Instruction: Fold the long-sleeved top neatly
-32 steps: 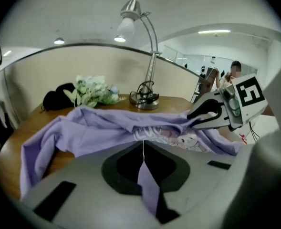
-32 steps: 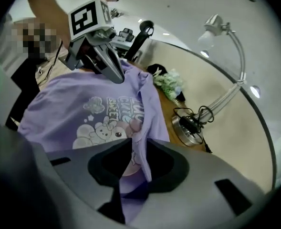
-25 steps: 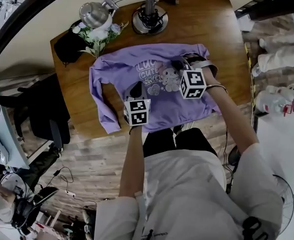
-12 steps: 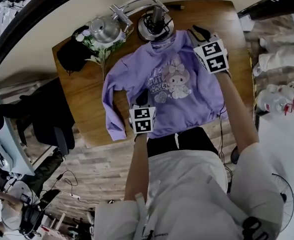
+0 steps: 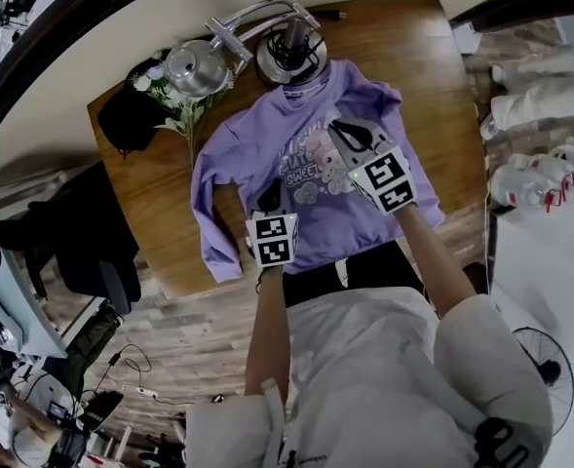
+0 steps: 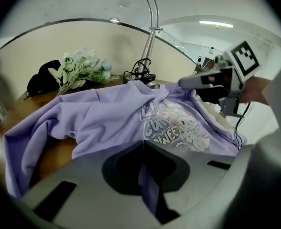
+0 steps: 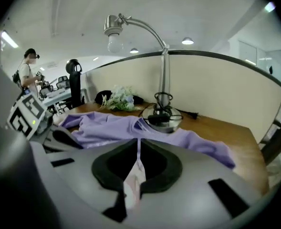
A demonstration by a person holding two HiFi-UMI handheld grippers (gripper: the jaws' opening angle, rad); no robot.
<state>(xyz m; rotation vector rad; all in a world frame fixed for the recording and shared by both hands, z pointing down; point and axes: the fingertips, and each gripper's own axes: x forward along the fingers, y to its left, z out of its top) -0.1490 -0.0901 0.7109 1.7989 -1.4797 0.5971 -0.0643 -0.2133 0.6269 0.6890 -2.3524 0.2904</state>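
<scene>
The purple long-sleeved top [image 5: 257, 149] lies print-up on the wooden table [image 5: 418, 52], with its collar towards the lamp base. My left gripper [image 5: 270, 195] is shut on a fold of purple cloth near the hem, left of the print; that cloth shows between its jaws [image 6: 142, 144]. My right gripper [image 5: 350, 133] hangs over the print by the right shoulder. Its jaws have just been closing and a strip of the top's cloth is pinched between them [image 7: 139, 144]. The left sleeve [image 5: 209, 213] trails towards the table's near edge.
A desk lamp stands at the back, its base [image 5: 288, 52] touching the collar and its head [image 5: 194, 66] over the left. Flowers [image 5: 174, 115] and a black object [image 5: 121, 115] lie at the back left. The table's near edge runs just under the hem.
The top has turned from lying crosswise to collar towards the lamp. My right gripper swung out to the far right, rolled, and came back over the print. The left gripper kept its hold.
</scene>
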